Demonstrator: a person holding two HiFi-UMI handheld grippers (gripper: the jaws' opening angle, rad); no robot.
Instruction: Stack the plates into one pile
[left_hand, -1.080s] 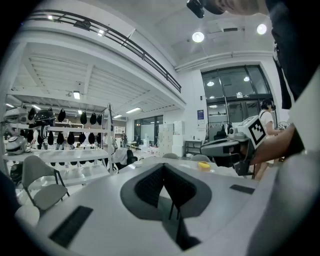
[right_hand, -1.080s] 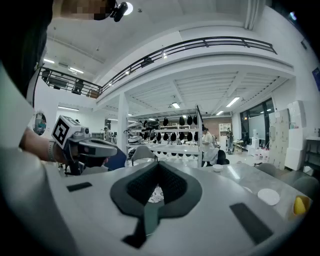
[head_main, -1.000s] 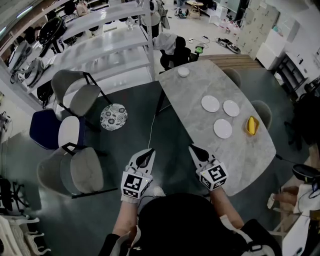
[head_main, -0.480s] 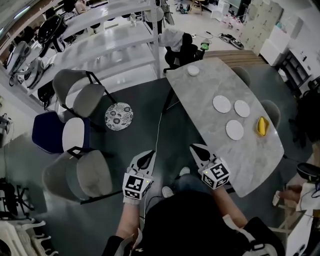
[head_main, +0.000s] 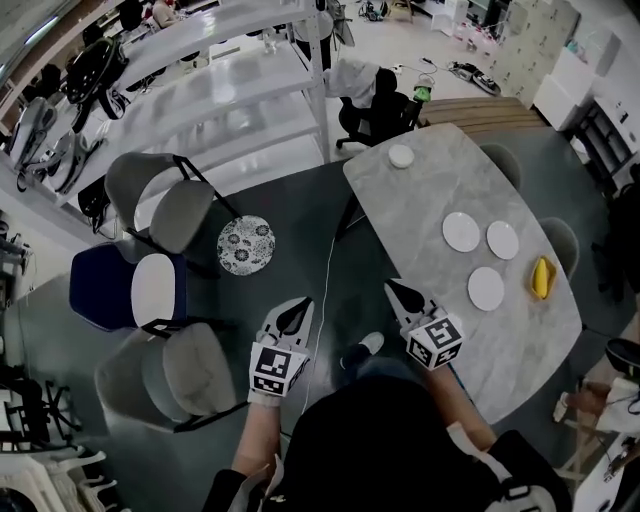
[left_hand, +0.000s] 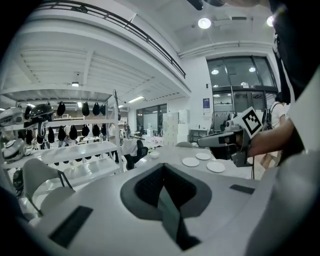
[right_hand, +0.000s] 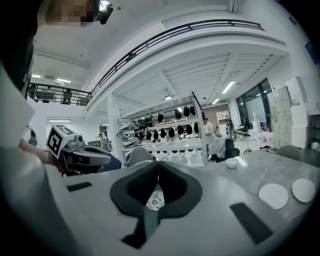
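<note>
Held side by side above the dark floor (head_main: 300, 215), short of the grey table (head_main: 420, 195): left gripper (head_main: 296, 308) and right gripper (head_main: 397, 292). Both sets of jaws closed tip to tip, nothing between them; confirmed in the left gripper view (left_hand: 162, 172) and the right gripper view (right_hand: 157, 170).

On the table, well apart from both tools: three white plates, two (head_main: 461, 231) (head_main: 503, 239) near each other and the third (head_main: 486, 288) closer to the person. None touching, none stacked. Same three low and small in the left gripper view (left_hand: 190, 161) (left_hand: 203, 156) (left_hand: 216, 166). Only two in the right gripper view (right_hand: 273, 195) (right_hand: 303, 190), the rest of that stretch of table cut off at the dark rim.

Small white bowl (head_main: 401, 156) at the far end. Yellow object (head_main: 542, 277) at the table's right edge, too small to identify. Patterned disc (head_main: 246, 245) on the floor, glimpsed below the right jaws (right_hand: 155, 199). Forearms largely hidden behind the person's own head and dark top.
</note>
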